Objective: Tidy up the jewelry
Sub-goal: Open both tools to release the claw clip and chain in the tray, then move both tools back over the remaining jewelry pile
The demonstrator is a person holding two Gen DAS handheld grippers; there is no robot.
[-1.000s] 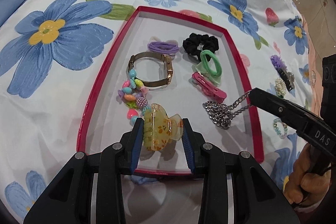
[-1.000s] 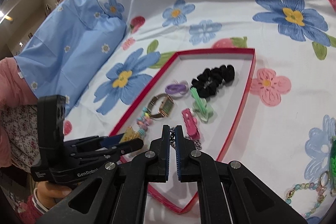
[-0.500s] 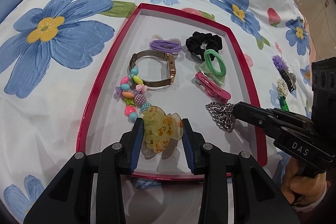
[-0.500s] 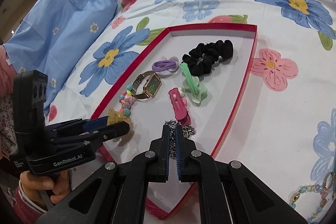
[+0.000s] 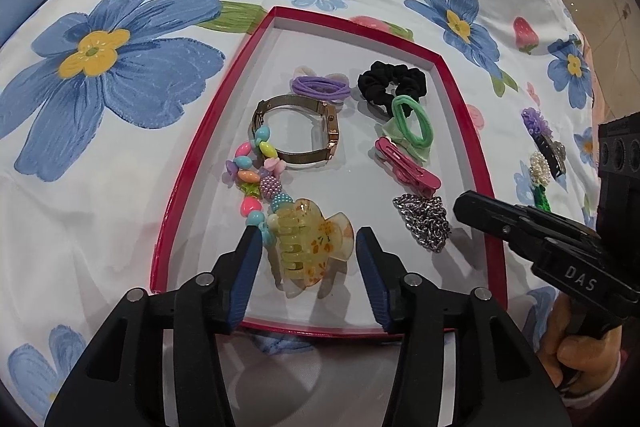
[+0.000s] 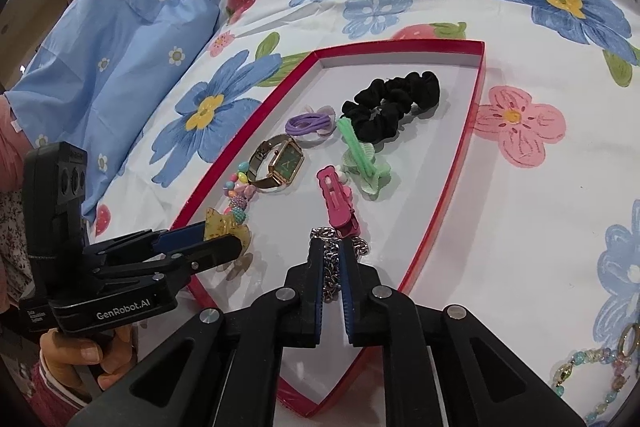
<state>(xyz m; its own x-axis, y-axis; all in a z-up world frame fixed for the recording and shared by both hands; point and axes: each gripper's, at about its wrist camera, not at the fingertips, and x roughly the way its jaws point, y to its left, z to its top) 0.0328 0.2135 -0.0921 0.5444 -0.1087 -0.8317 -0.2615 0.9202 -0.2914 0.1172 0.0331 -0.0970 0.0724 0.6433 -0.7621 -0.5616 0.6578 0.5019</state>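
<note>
Floral bedding in white and blue is carrying everything, with a shallow red-rimmed tray lying flat on it.

From the left wrist view, the left tool is standing spread wide, its blue pads on either side of a translucent yellow claw clip without touching it; the clip is resting on the tray floor near the front rim, apparently just set down there. It is touching the end of a pastel bead bracelet, which is running up to a mesh-band watch. A purple hair tie, black scrunchie, green hair tie and pink clip are forming a second column, so like pieces are seemingly being grouped. A silver chain is piled below the pink clip, with the right tool's tip just beside it. More pieces are waiting on the bed beyond the tray's right rim.

From the right wrist view, the right tool is parted only narrowly, and the silver chain is lying between its pads on the tray; whether the pads are pressing it cannot be told. A beaded bracelet is lying well apart on the bedding, likely still to be collected.
</note>
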